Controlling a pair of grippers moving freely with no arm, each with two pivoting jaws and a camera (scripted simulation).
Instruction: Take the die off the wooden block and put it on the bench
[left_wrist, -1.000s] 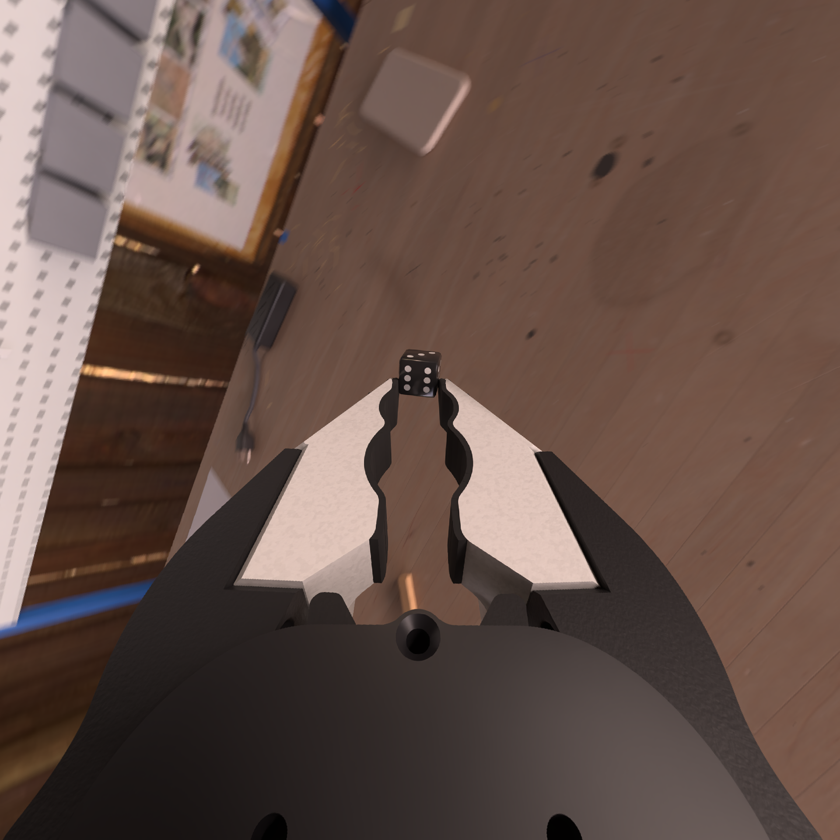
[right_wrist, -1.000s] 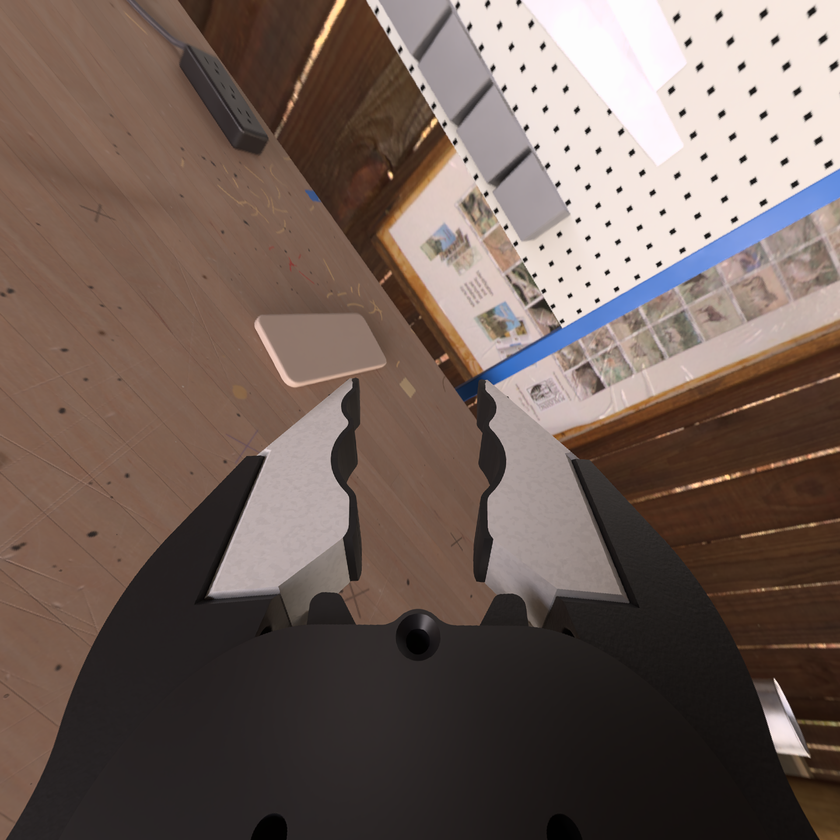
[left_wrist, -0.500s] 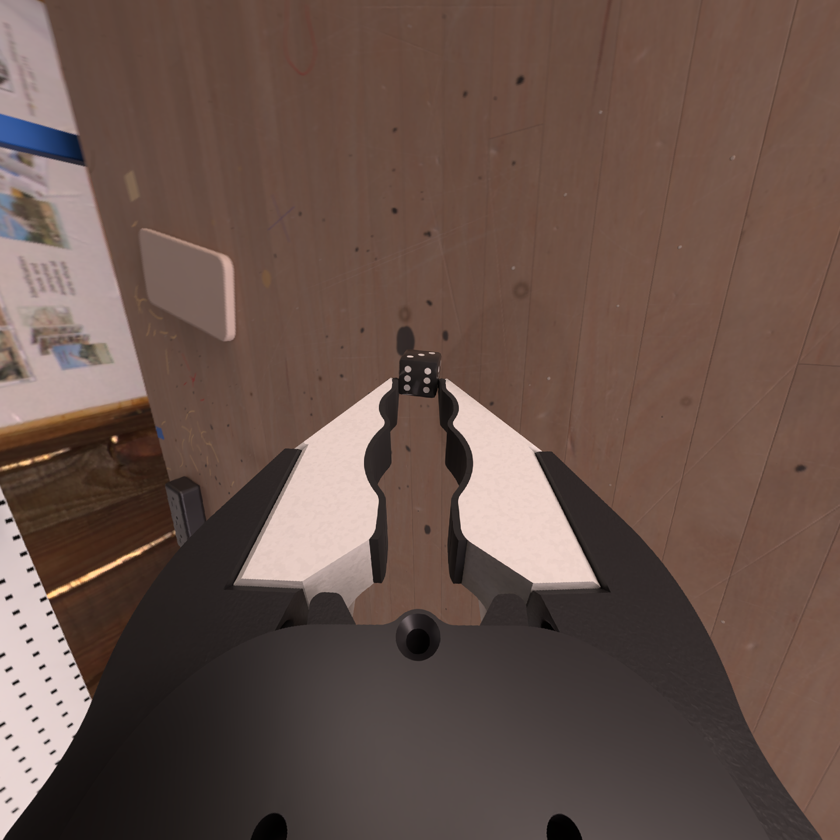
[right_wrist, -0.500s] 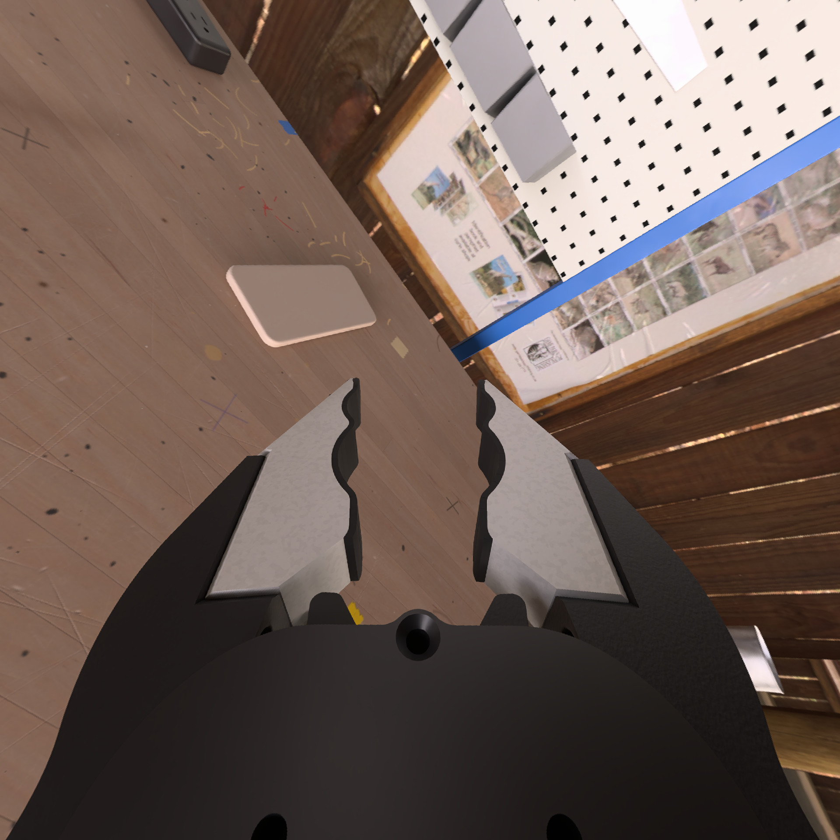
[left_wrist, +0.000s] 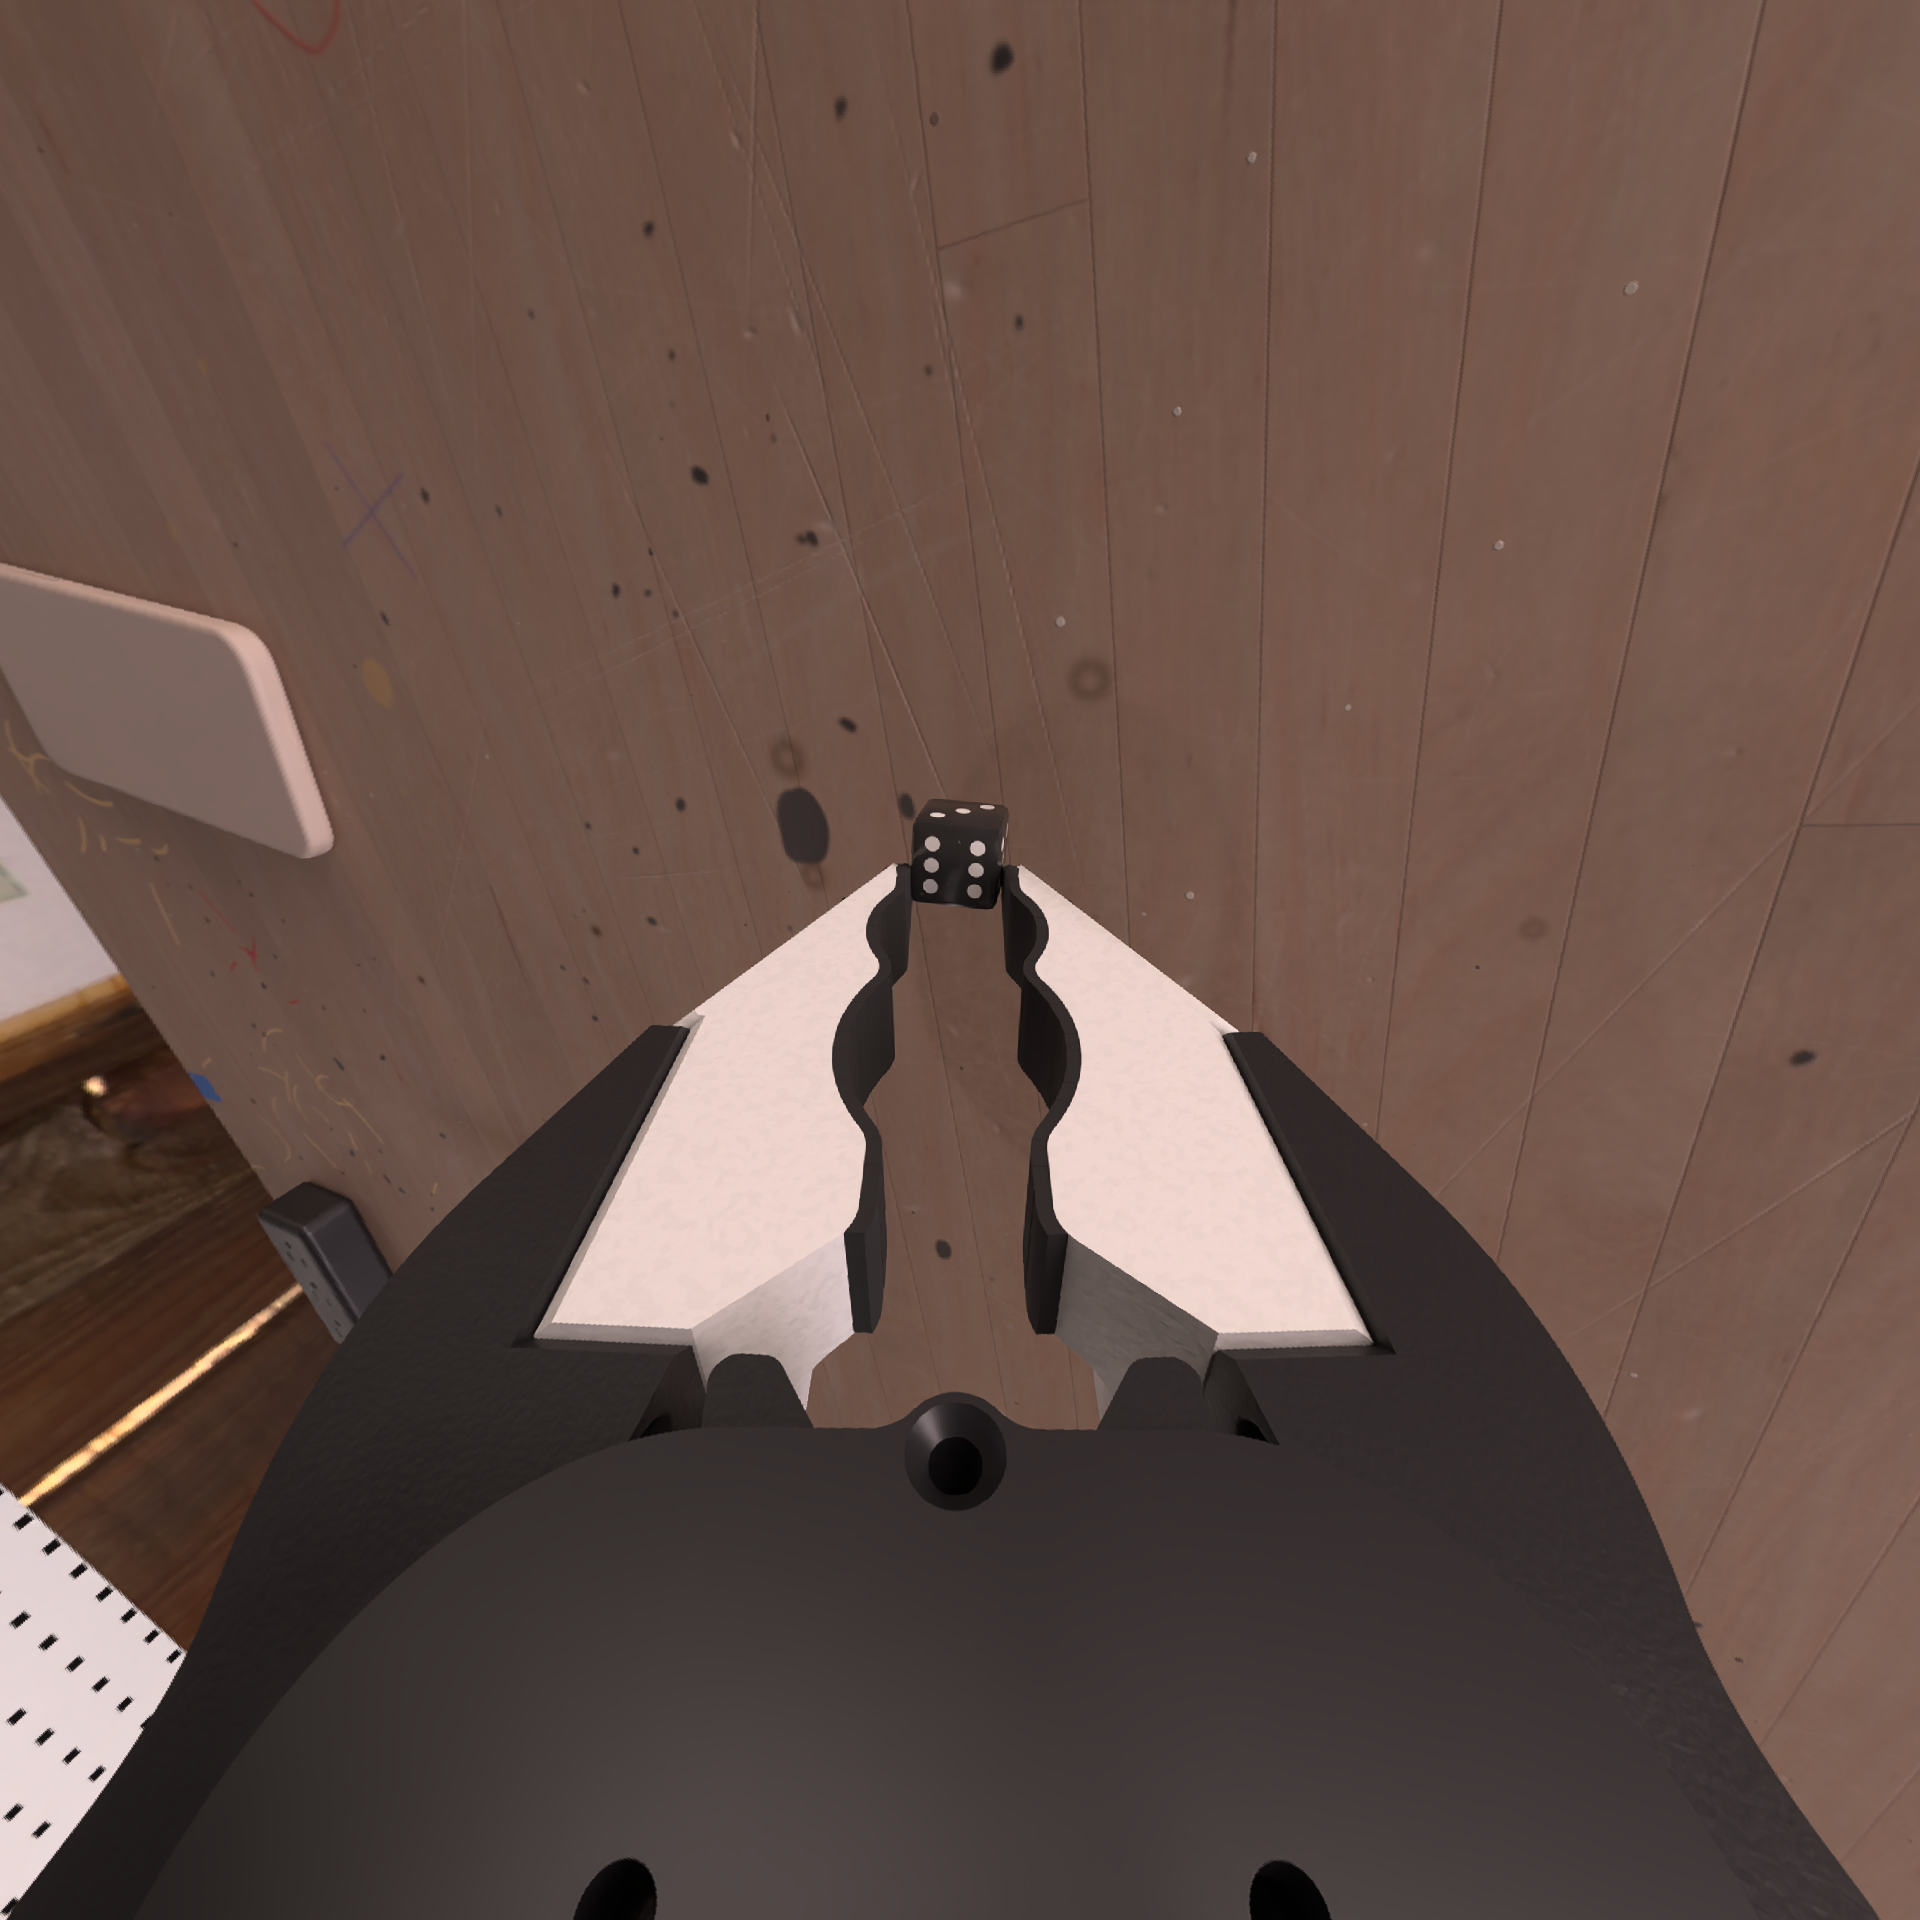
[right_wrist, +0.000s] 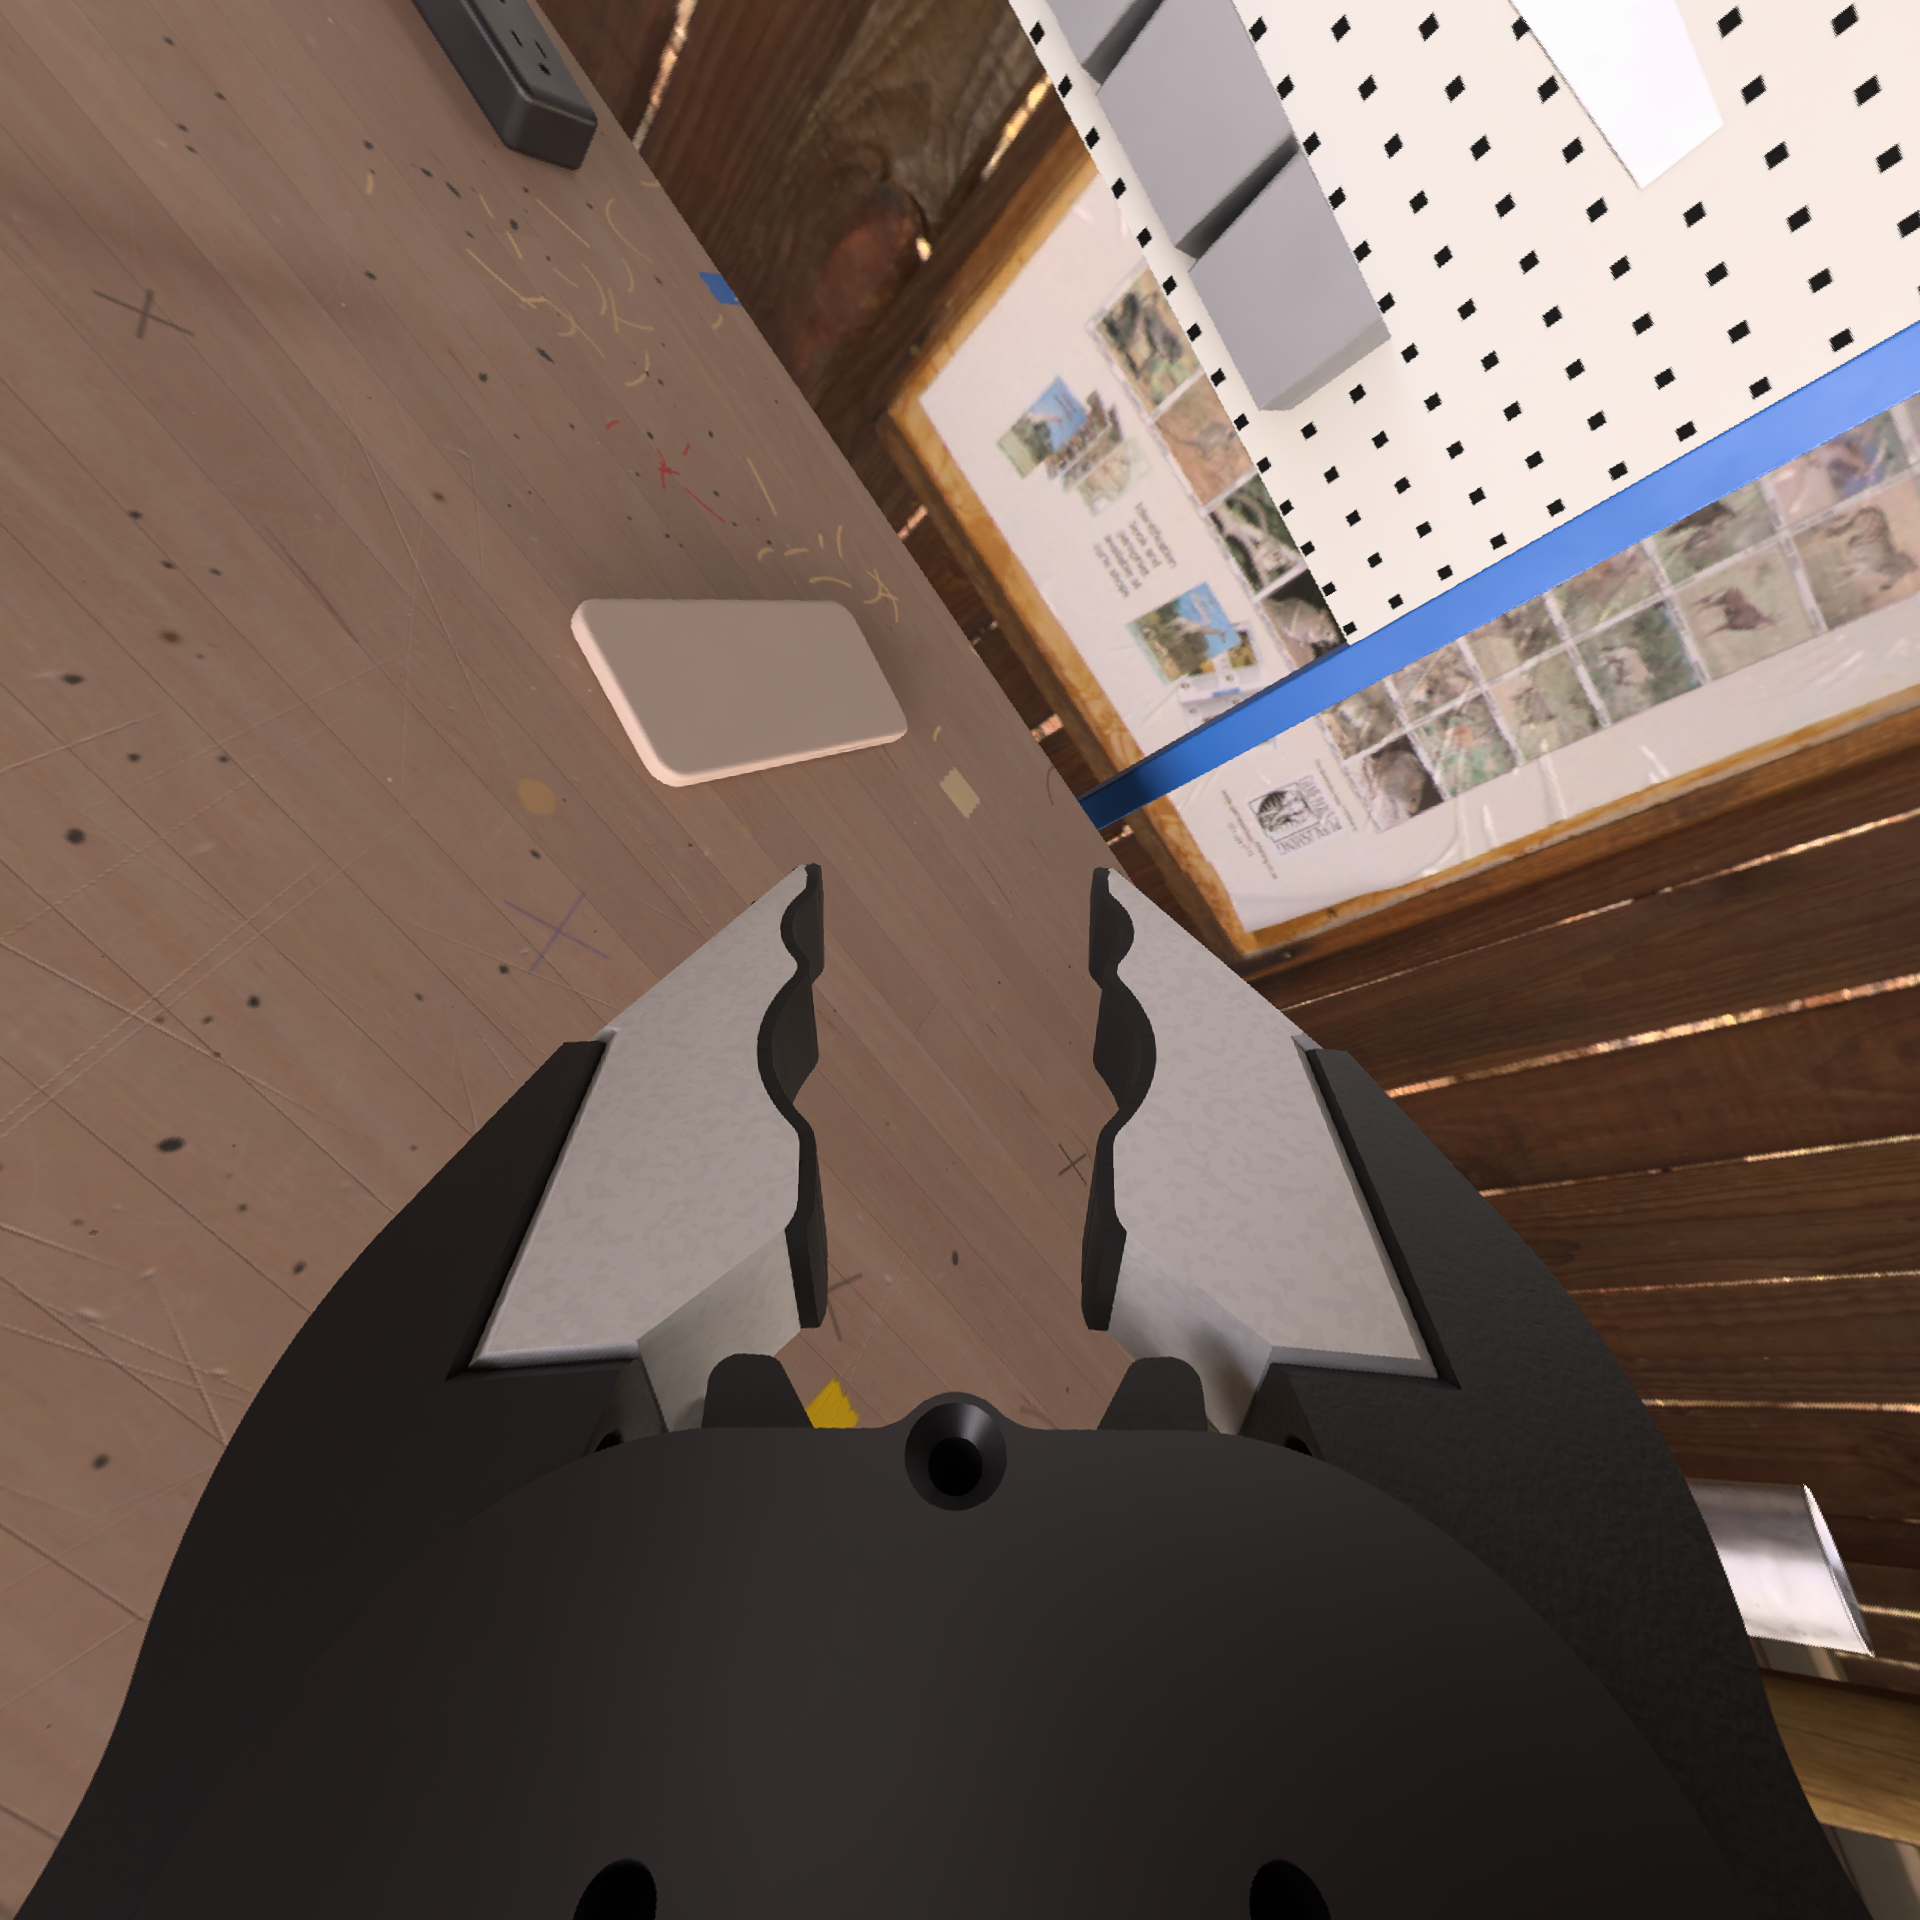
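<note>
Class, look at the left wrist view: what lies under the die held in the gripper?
Under the die, pinched at the tips of the left hand-held gripper, only bare bench shows, speckled and scratched. The spot directly behind the die is covered. The pale block lies off to the side.

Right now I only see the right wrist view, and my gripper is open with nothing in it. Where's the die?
Observer: The left gripper has it. The die, black with white dots, is pinched between its fingertips.
Operator: Is it down on the bench yet?
Observer: It is in front of bare planks of the bench, but I cannot tell whether it touches them.
Operator: Is it close to the block?
Observer: No. In the left wrist view the wooden block lies at the left edge, clearly apart from the die.
</note>
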